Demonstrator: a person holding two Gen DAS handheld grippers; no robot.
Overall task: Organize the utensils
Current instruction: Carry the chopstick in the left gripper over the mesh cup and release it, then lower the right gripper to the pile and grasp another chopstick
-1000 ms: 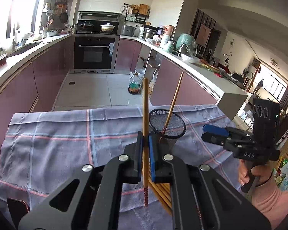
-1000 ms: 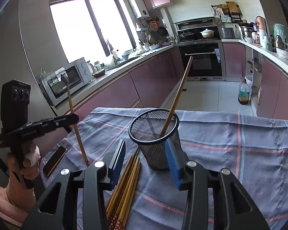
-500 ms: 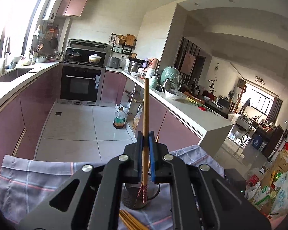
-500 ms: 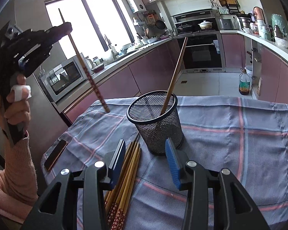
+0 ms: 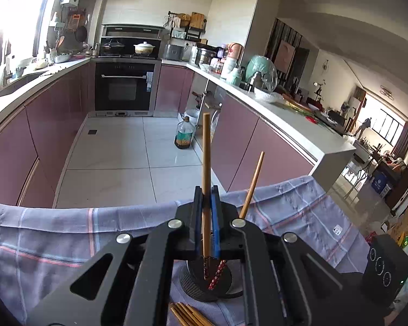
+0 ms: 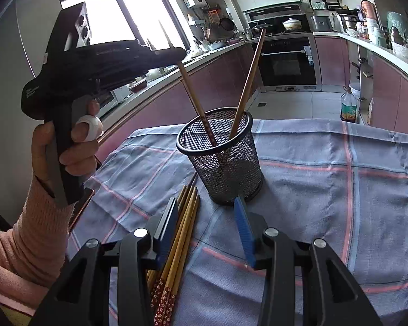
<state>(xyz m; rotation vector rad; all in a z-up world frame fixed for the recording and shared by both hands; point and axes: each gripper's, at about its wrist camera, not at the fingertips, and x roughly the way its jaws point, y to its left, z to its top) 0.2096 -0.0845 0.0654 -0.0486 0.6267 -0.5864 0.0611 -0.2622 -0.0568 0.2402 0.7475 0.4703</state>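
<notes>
At far left of the right wrist view, the left gripper (image 6: pixel 174 54) is held raised by a hand (image 6: pixel 68 141) in a pink sleeve. Its jaws are pinched on one chopstick (image 6: pixel 194 100), which slants down into the mesh cup (image 6: pixel 225 168); its patterned end is seen inside the rim. In the left wrist view the same chopstick (image 5: pixel 206 190) is seen clamped upright between the blue pads (image 5: pixel 215 225), with its patterned tip over the cup (image 5: pixel 204 285) below. A second chopstick (image 6: pixel 249 84) is leaned in the cup, tilted right against the rim. The cup is stood on a checked cloth (image 6: pixel 340 190). A bundle (image 6: pixel 176 244) of chopsticks is laid on the cloth just left of the cup, patterned ends toward the camera, beside the left finger of the right gripper (image 6: pixel 208 233). The right gripper's jaws are spread wide, with nothing between them, low over the cloth near the cup's base.
</notes>
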